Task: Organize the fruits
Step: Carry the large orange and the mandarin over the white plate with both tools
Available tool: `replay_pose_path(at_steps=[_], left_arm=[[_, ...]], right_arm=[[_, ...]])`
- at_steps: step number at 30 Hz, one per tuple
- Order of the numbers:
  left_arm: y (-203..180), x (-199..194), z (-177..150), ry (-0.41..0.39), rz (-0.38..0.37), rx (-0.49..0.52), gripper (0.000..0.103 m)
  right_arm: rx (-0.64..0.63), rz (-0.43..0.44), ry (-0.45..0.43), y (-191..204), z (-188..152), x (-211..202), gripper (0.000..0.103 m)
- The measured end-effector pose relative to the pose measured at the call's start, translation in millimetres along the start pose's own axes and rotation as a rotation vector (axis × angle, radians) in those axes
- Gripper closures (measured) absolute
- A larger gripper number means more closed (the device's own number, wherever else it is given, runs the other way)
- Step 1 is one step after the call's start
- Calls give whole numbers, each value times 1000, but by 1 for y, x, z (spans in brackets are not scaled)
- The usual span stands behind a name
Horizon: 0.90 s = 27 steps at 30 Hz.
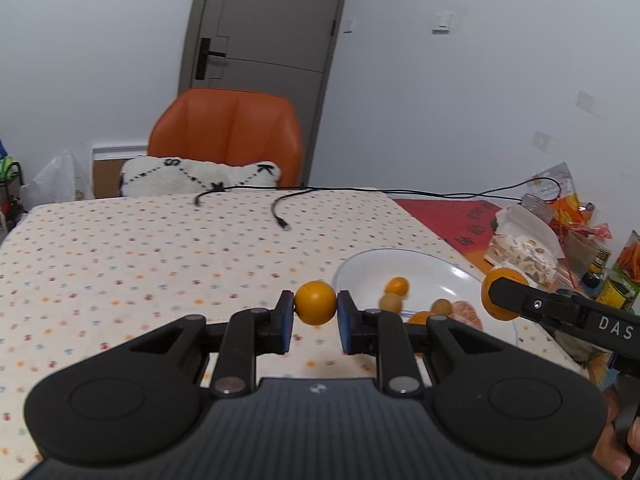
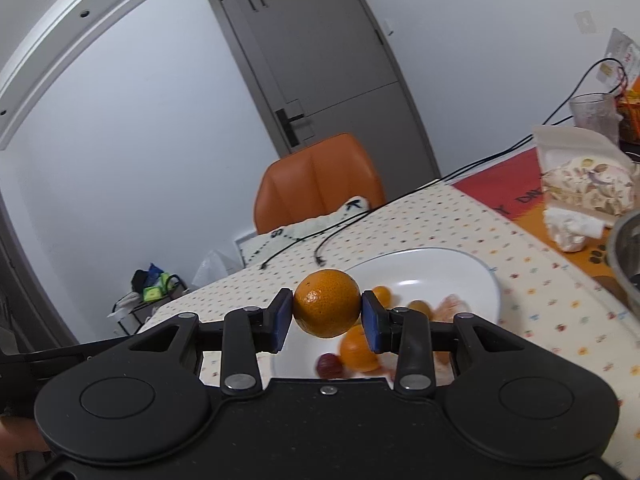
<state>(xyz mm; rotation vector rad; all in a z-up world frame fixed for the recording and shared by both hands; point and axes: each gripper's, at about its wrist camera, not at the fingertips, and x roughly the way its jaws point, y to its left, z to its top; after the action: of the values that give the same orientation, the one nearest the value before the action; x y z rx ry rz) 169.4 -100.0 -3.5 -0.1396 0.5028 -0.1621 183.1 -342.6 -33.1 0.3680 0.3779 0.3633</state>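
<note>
Nearest us, our left gripper (image 1: pixel 316 312) pinches a small smooth orange (image 1: pixel 315 302) across its middle above the tablecloth (image 1: pixel 120 264), while our right gripper (image 2: pixel 327 318) clamps a larger dimpled orange (image 2: pixel 327 303) over the white plate (image 2: pixel 480 276). Both look light, round and apt to roll, so we judge a gentle grip across the widest part safest. Farther in, the plate holds several small oranges, a peeled one (image 1: pixel 466 312) and a red fruit (image 2: pixel 329 364).

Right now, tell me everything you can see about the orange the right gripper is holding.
The orange is round, deep orange, with a dimpled, slightly glossy peel and a small pale stem scar facing the camera. It looks whole and unpeeled. The right gripper clamps it between two blue pads, one on each side, and nothing else touches it. It hangs in the air above the near rim of the white plate, which holds smaller fruits.
</note>
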Motion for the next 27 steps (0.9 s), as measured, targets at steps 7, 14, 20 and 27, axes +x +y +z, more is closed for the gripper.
replay_pose_path(at_steps=[7, 14, 20, 27], left_arm=[[-21, 19, 1, 12, -37, 19, 82], [-32, 35, 2, 28, -53, 20, 82], [-32, 40, 2, 30, -57, 10, 77], [-23, 36, 2, 39, -29, -9, 67]], right_arm=[[9, -20, 8, -15, -1, 2, 68], [17, -21, 27, -18, -5, 6, 68], [9, -4, 50, -14, -9, 11, 68], [2, 3, 71, -9, -13, 12, 68]])
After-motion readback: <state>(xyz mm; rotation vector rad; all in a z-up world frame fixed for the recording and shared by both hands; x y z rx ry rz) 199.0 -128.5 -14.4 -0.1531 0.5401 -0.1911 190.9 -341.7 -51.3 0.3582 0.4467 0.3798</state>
